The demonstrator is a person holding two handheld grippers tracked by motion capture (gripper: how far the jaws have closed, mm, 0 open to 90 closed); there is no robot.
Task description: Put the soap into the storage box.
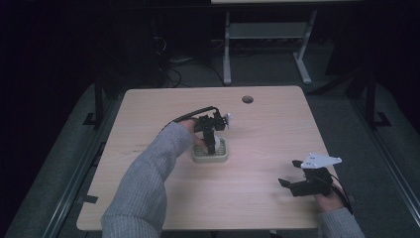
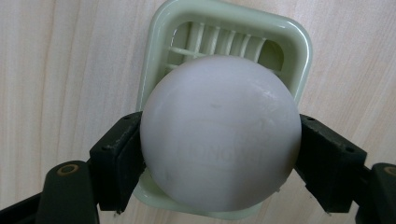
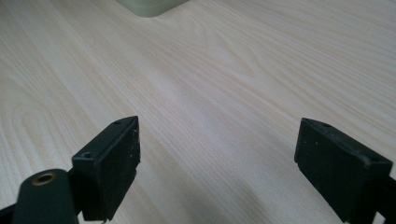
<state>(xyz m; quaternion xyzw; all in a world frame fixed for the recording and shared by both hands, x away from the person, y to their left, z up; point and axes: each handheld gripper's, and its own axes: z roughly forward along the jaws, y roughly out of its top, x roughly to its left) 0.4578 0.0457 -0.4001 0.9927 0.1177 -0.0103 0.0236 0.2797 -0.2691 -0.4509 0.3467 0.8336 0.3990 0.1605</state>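
Jaws of the left gripper (image 2: 219, 154) clamp a white ball (image 2: 219, 135) at its widest girth, just above a green tray (image 2: 156, 56) mid-table. Smooth and rigid, it probably slips easily. The right gripper (image 3: 217, 163) gapes empty near the table's (image 1: 257, 198) right edge. Tray slats show from the left gripper view.

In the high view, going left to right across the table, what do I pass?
Grey sleeve → left tongs holding the white ball over the green slotted tray → bare stretch of table → right tongs, open, low over the table near its right front corner.
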